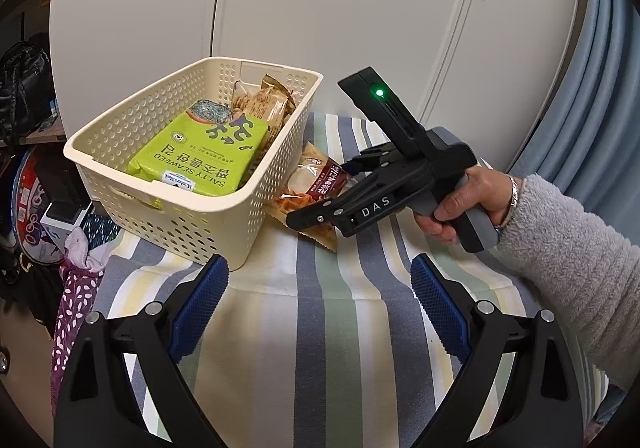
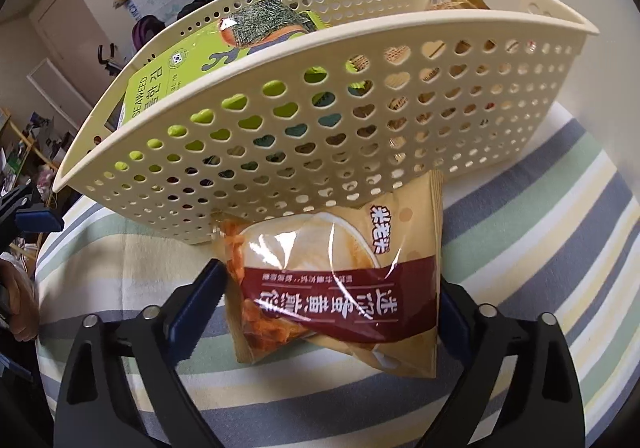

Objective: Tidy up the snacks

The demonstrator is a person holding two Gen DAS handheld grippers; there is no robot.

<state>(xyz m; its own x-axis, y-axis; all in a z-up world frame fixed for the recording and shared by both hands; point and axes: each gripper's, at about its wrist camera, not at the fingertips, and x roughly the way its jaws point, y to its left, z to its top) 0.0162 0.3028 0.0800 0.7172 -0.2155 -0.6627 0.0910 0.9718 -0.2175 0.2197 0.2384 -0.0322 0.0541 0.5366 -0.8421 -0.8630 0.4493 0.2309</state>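
1. The snack bag (image 2: pixel 336 280) I am after lies flat on the striped cloth (image 2: pixel 540 228) of the table, its far end touching the foot of the basket's (image 2: pixel 280 136) near wall, outside the basket.
2. I judge it light and soft: a glossy film pouch, puffed with air, with crisp pieces inside that would crush under a hard squeeze. The film looks slippery, so a loose pinch could slide off.
3. The best hold, I think, is across the middle of the pouch, or on the flat sealed edge nearest me, with gentle pressure only.
4. My right hand-held gripper (image 2: pixel 332 308) straddles the bag, one blue pad on each side. The jaws stand wide; the left pad (image 2: pixel 196 304) sits right at the bag's edge, while the right pad is mostly hidden behind it, so I cannot tell whether it is pressing yet. I do not count the bag as gripped.
5. My left hand-held gripper (image 1: pixel 320 288) hangs open and empty over bare cloth, near the basket's corner.
6. In the basket there is already a green seaweed pack (image 1: pixel 200 156) lying flat, with tan cracker packets (image 1: pixel 264 104) behind it.
7. White cupboard doors (image 1: pixel 320 8) stand beyond the table.
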